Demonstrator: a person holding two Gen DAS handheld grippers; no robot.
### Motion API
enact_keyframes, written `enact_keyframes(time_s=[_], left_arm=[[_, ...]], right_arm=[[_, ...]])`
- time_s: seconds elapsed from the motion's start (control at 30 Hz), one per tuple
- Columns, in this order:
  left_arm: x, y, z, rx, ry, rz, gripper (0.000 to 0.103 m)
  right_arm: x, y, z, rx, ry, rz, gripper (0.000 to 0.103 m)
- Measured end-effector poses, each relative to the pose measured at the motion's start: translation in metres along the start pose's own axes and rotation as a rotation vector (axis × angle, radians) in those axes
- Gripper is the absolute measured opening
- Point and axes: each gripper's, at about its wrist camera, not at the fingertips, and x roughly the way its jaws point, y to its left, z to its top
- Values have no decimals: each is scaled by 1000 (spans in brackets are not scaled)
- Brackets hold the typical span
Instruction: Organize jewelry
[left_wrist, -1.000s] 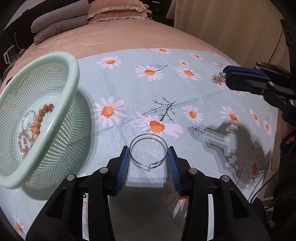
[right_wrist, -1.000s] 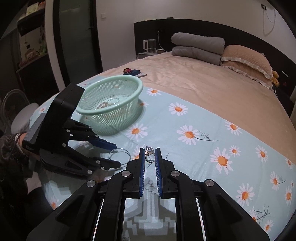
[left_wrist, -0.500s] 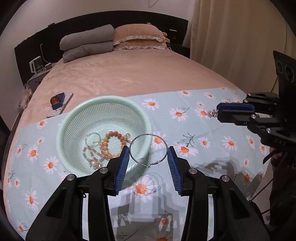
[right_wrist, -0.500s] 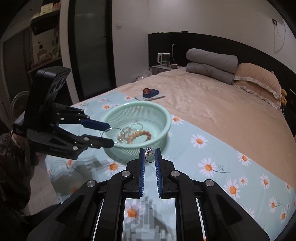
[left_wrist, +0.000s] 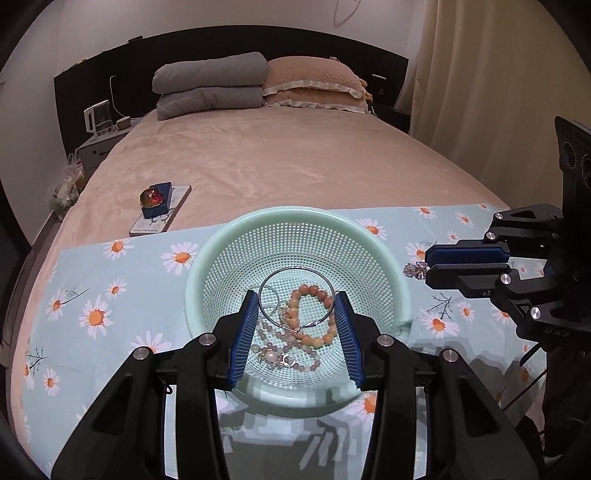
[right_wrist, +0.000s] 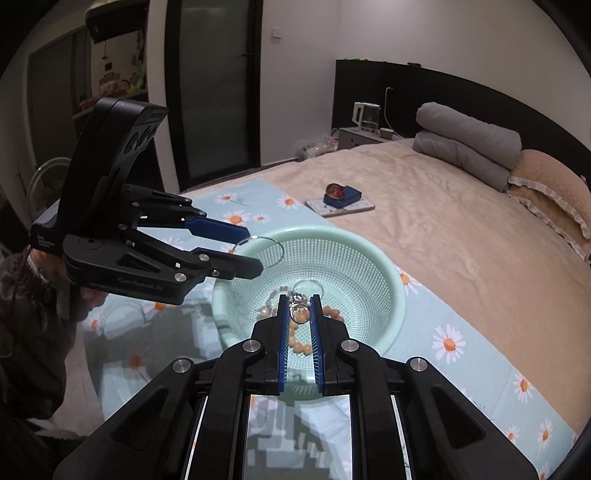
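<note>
Jewelry lay gathered in the mint-green basket (left_wrist: 295, 229) on the daisy-print cloth (left_wrist: 110, 295) spread over the bed (left_wrist: 277, 158): a bracelet of peach beads (left_wrist: 314, 314), a strand of paler beads (left_wrist: 273, 350) and a small silver hoop (left_wrist: 269, 295). The left gripper (left_wrist: 295, 314) hung over the basket with its blue pads clamped on the sides of a large silver hoop earring (left_wrist: 295, 275), held above the pile. The right gripper (right_wrist: 299, 314) had its jaws nearly together, pinching a small sparkly ring (right_wrist: 298, 301) at the tips, over the basket in the right wrist view and beside its rim in the left.
</note>
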Motion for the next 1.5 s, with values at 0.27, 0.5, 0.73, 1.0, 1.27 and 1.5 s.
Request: enact_keyframes(time_s=[0.27,0.5,0.73,1.0,1.27,1.5], left_arm=[[27,22,-15,-61,2,53,69],[10,25,-19,-82,-41,98,97],[-16,7,-22,-51,-24,117,97],[-49,-23,-42,-48,-4,114,97],[-84,-74,-61,-16,5,114,97],[-111,-128,-87,28,-13,103,97]], right_arm=[[35,-33,-16,193,-63,-183,71],[22,-40,-23,234,-112,-206,82],[-5,-28,-17,239,-107,-239,85],[-45,-5,-25,274,-83,-259,86],[-116,21,-51,286,-130,-302,87],[-163,42,-100,327,-171,-337,88]])
